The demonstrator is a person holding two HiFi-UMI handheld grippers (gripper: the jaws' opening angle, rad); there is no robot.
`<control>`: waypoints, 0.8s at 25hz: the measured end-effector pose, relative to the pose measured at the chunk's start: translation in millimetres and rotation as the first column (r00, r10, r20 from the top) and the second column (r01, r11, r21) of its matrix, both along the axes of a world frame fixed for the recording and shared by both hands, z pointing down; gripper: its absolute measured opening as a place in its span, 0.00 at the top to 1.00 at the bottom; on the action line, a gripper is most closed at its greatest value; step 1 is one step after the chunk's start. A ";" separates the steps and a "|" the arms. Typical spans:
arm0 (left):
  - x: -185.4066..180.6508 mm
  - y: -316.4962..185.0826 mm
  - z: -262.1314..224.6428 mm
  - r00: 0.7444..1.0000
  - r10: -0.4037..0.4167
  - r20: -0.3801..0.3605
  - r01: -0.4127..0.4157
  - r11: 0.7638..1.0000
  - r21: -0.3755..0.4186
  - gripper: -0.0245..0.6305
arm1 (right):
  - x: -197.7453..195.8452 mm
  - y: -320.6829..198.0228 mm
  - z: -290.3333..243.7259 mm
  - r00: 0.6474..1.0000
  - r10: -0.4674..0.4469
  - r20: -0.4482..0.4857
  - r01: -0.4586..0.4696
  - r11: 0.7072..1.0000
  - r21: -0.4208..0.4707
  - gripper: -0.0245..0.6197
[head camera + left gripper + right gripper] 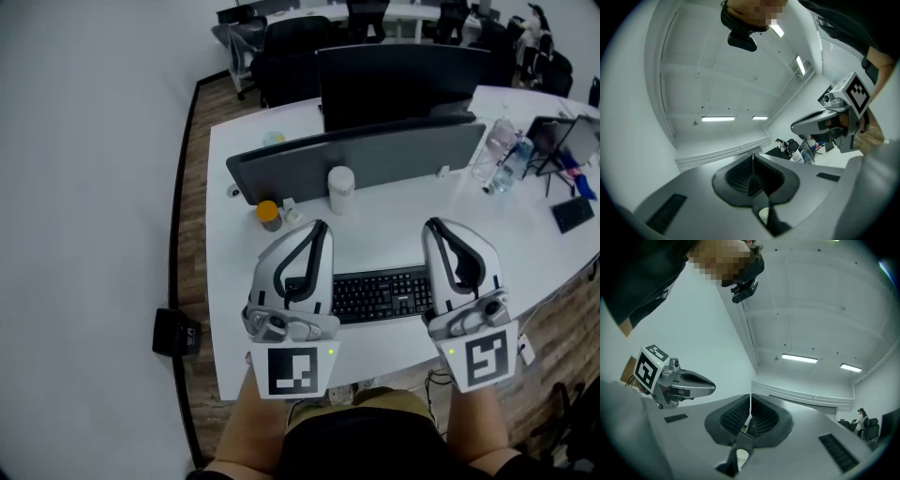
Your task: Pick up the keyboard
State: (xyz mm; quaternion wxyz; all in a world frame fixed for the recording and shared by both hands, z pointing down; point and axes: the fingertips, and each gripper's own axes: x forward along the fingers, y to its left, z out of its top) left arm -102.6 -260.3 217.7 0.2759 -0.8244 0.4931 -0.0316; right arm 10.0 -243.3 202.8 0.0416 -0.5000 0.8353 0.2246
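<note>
On the white tabletop, near its front edge, the black keyboard lies flat and square to us, not yet lifted. Both its ends are hidden behind the two grippers held above it. The left gripper hangs over the keyboard's left end and the right gripper over its right end. Both are tipped a bit upward, so their own views show ceiling and wall, not the keyboard. In the left gripper view the ribbed fingers are pressed together with nothing between them. It's the same in the right gripper view: fingers closed pad to pad, holding nothing. Behind the keyboard we see a white cup, a small orange-lidded jar, a grey divider and a dark monitor, all well apart from it. We judge this as the approach step, with the grasp not begun. Next, at least one gripper has to tip its nose down toward the keyboard, spread its fingers, and come in on an edge or end. The keyboard is thin and sits flat, so a finger likely has to get under the edge before closing. Both ends would give a level lift.
</note>
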 end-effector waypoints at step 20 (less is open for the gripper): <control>27.6 -21.8 47.2 0.995 -0.072 0.074 0.077 0.995 -0.066 0.95 | 30.8 -37.8 61.6 0.991 -0.133 -0.014 0.130 0.982 -0.134 0.91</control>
